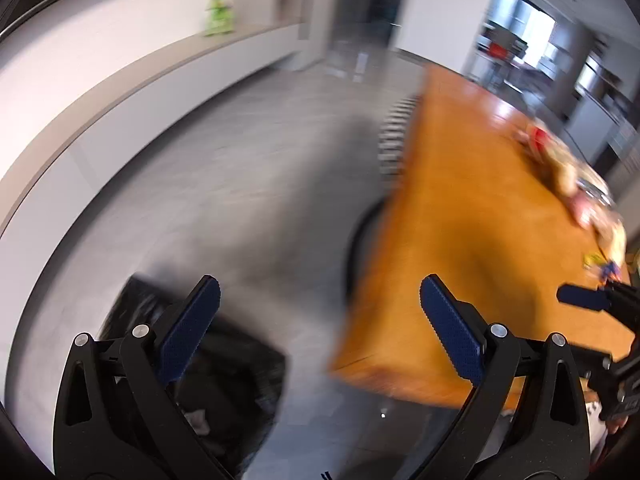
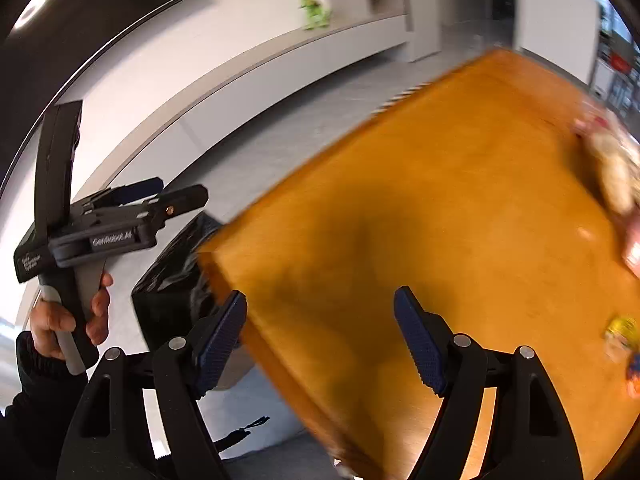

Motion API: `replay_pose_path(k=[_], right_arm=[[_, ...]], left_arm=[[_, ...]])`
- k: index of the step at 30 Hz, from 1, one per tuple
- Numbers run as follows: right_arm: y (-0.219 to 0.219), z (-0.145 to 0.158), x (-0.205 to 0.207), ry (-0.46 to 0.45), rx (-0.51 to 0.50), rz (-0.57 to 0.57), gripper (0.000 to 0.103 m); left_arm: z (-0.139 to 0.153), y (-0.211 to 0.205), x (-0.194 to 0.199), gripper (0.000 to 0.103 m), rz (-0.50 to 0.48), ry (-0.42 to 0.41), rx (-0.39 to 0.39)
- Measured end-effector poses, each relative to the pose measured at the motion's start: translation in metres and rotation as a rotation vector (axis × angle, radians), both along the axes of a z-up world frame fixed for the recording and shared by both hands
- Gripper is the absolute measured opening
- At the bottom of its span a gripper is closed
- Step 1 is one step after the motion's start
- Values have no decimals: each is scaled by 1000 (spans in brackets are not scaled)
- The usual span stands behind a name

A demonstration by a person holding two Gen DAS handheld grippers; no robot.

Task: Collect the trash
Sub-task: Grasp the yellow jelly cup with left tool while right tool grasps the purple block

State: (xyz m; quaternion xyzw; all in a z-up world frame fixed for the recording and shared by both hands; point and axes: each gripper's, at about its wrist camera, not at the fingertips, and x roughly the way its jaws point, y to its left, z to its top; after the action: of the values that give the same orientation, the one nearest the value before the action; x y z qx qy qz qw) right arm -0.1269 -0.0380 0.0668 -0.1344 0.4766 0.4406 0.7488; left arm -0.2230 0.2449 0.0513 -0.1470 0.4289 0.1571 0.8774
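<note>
My left gripper [image 1: 320, 320] is open and empty, held over the floor beside a black bin with a black liner [image 1: 224, 376]. The bin also shows in the right wrist view [image 2: 172, 280], below the table's corner. My right gripper [image 2: 320, 336] is open and empty above the orange wooden table [image 2: 440, 200]. Blurred trash wrappers [image 2: 612, 172] lie along the table's far right edge, and a small yellow-and-blue wrapper [image 2: 624, 340] lies near the right. The same pile [image 1: 568, 172] and the small wrapper [image 1: 604, 266] show in the left wrist view. Both views are motion-blurred.
The left gripper's body and the hand holding it [image 2: 80, 240] show at left in the right wrist view. A long grey ledge [image 1: 140, 92] runs along the white wall, with a green toy [image 1: 219, 12] on it. Grey floor [image 1: 240, 180] lies between ledge and table.
</note>
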Motion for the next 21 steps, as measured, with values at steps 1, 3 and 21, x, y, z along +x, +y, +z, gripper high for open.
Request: replay_pose_path(k=[1, 3, 21], right_arm=[[-18, 3, 11, -6, 0, -49, 77], [-44, 7, 26, -15, -6, -116, 77], [-261, -13, 145, 63, -147, -781, 77]], left_arm=[[2, -14, 13, 97, -39, -1, 0], [4, -42, 39, 97, -113, -7, -1], [5, -263, 173, 97, -598, 19, 64]])
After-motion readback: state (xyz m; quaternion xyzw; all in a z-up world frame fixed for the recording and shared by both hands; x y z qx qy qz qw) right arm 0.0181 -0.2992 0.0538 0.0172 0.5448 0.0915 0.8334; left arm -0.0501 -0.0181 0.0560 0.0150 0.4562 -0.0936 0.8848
